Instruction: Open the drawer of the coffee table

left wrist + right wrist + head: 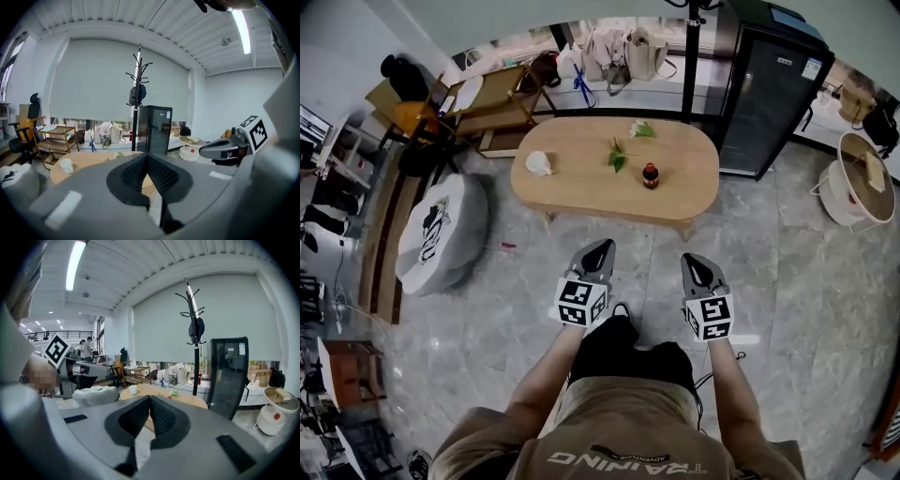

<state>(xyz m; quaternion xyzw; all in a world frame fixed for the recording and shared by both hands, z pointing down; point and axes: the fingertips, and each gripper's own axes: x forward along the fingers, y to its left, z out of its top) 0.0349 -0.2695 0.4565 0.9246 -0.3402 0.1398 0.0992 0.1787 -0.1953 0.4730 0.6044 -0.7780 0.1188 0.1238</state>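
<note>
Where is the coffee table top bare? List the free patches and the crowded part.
Free: the right end of the coffee table, past the bottle; also the front strip between the cup and the bottle. Crowded: the middle toward the back, around the leaves and the small white-green item.

Left gripper [147,155] jaws together; coffee table [91,162] beyond; right gripper [206,150] alongside

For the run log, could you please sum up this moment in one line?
left gripper: shut, empty | right gripper: shut, empty | coffee table: ahead, untouched
</note>
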